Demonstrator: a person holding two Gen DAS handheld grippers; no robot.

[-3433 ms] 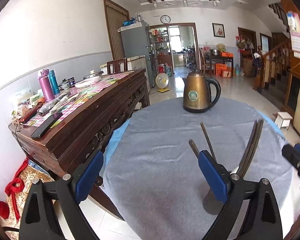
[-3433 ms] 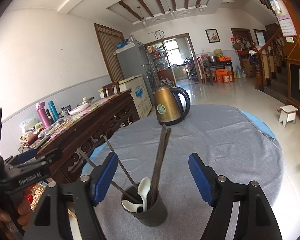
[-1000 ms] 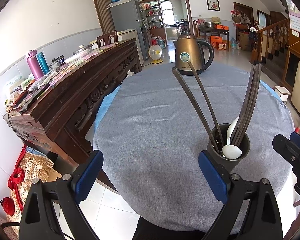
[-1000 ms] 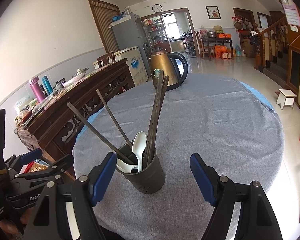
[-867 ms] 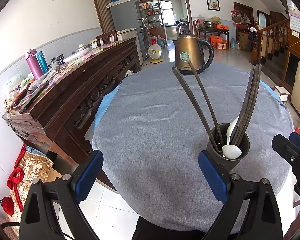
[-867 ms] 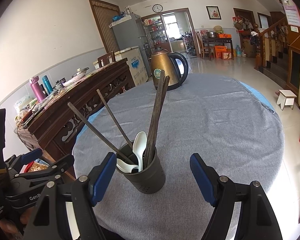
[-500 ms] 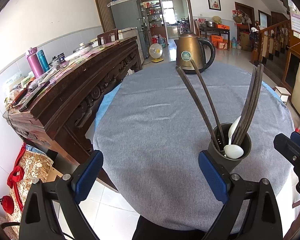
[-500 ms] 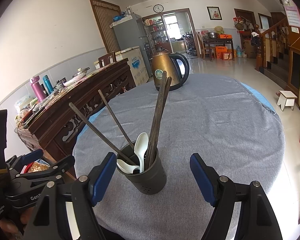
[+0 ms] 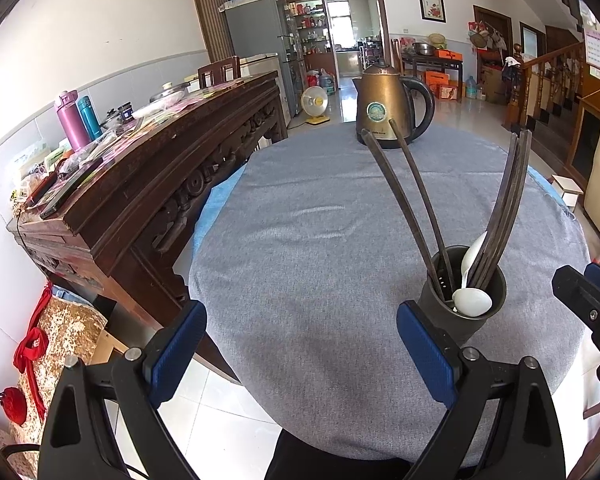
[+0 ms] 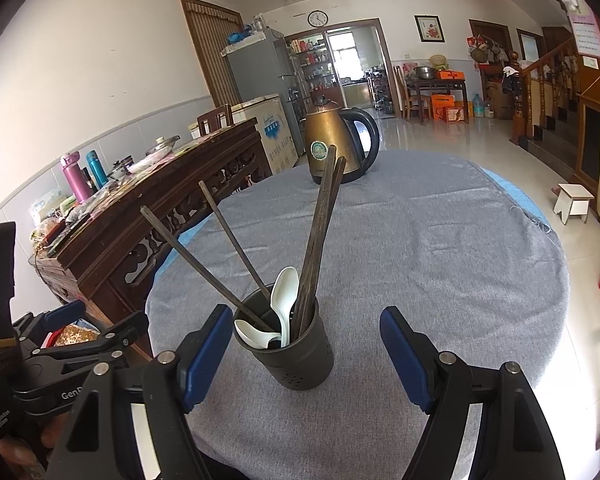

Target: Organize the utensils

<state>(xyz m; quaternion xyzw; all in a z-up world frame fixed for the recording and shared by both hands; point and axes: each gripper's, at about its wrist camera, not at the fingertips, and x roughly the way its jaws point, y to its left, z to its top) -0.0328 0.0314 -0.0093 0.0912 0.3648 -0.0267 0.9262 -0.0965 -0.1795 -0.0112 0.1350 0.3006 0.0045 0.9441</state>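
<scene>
We judge the sorting all but done: the dark chopsticks (image 10: pixel 320 240) and two white spoons (image 10: pixel 284 300) stand in the dark holder (image 10: pixel 296 360) near the tabletop's (image 10: pixel 440 248) near edge, and no loose utensils show on the grey cloth. Our right hand-held gripper (image 10: pixel 304 356) frames the holder with jaws wide, pads clear of it; the left hand-held gripper (image 9: pixel 300 344) gapes empty. A bronze kettle (image 9: pixel 384 104) sits at the far edge, a carved sideboard (image 9: pixel 140 184) beside, tiled floor beyond.
</scene>
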